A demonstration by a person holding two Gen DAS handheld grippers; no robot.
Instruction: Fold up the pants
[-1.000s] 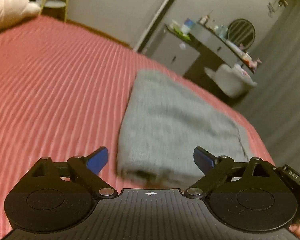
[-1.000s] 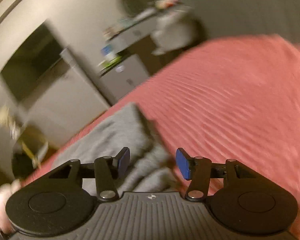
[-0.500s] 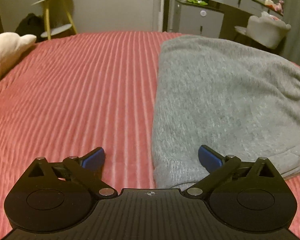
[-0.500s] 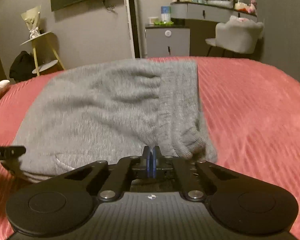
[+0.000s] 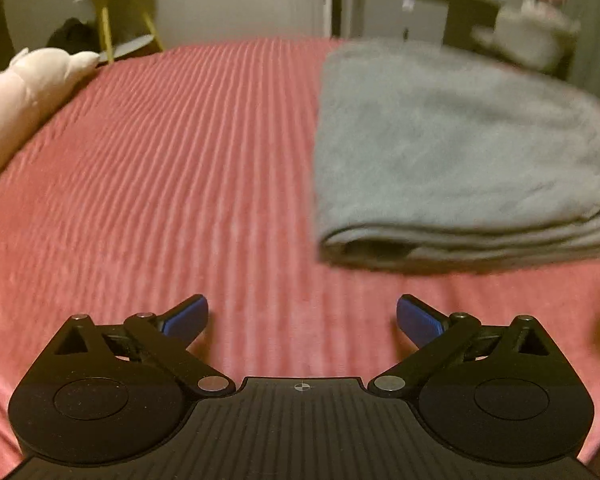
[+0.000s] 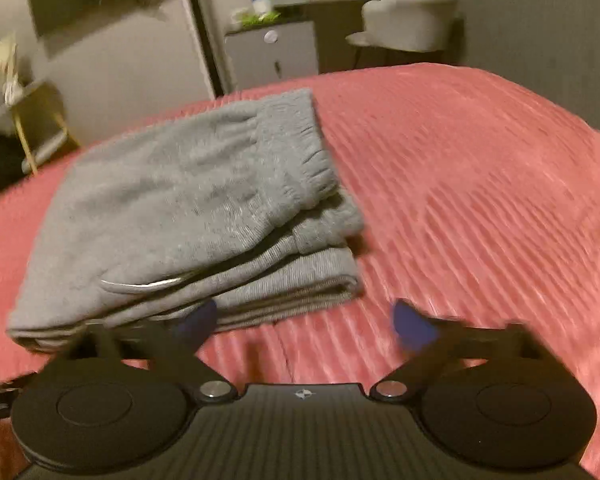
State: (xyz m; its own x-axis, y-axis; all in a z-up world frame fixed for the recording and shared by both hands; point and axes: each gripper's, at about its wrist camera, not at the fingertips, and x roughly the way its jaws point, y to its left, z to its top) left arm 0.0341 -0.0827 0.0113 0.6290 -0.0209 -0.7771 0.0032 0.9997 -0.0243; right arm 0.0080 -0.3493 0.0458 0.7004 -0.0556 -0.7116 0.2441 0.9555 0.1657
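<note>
On the ribbed pink-red bedspread (image 5: 188,168), the grey knitted pants (image 5: 452,152) lay folded into a thick stack of layers, filling the right half of my left wrist view and the centre-left of my right wrist view (image 6: 188,208). My left gripper (image 5: 302,316) stood spread wide at the bottom of its frame, its blue-padded fingers (image 5: 186,316) apart over bare bedspread, nothing between them; the folded edge of the pants lay above and to the right of them, apart from the pads. My right gripper (image 6: 302,326) had just been opening and its jaws stood wide too, blurred, with nothing pinched: the left blue pad (image 6: 198,322) sat just in front of the lower edge of the stack, the right one over the pink-red cover (image 6: 480,184). In that view the gathered elastic waistband (image 6: 300,152) ran along the upper right side of the stack, and a pale curved line like a pocket edge (image 6: 144,286) showed near its lower front. A white plush toy (image 5: 24,88) lay at the upper left edge of the left view. Beyond the bed stood a yellow-legged side table (image 5: 116,20), a grey cabinet (image 6: 272,54) and a pale upholstered chair (image 6: 412,20), all dim and soft with motion blur.
</note>
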